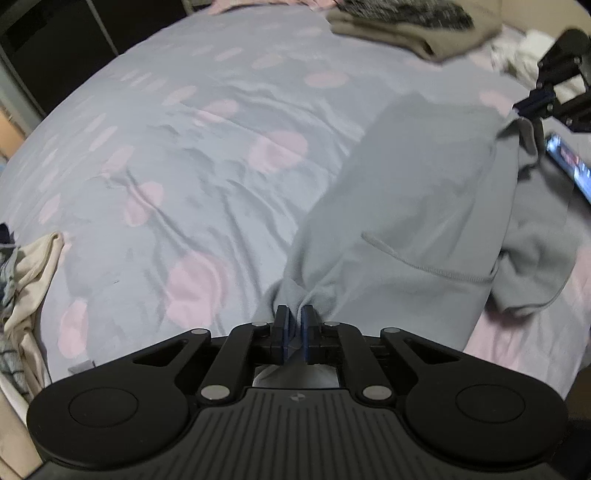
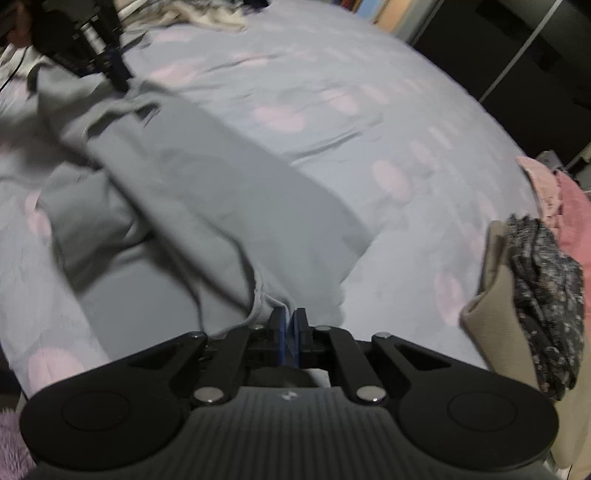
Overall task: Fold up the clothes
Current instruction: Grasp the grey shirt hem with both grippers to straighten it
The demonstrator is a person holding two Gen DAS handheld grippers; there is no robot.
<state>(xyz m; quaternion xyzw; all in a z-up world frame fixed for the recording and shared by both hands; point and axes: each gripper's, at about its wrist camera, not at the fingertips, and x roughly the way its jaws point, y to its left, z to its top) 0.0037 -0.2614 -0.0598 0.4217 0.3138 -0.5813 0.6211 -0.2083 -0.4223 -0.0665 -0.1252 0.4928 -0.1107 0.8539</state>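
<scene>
So I've got the grey garment [image 1: 424, 192] stretched between both claws over the bed [image 1: 192, 110]. My left claw [image 1: 294, 325] is clenched on a bunched corner of it, and my right claw [image 2: 290, 325] is pinched shut on another edge, right by a stitched hem. The long axis runs from one claw to the other, so the cloth spans the gap as a band, with a loose part sagging down onto the polka-dot bedspread. Can't tell if it's a shirt or a hoodie, since the folds hide most of the shape and the right-side view is pretty blurry.

Toward the far edge of the bed sits a folded stack [image 1: 413, 26] of beige and speckled dark clothes, with pink fabric [image 2: 565, 199] beside it. A lit phone screen [image 1: 569, 162] gets cut off at the frame edge, and a cream-coloured garment [image 1: 29, 280] hangs at the bed's left edge.
</scene>
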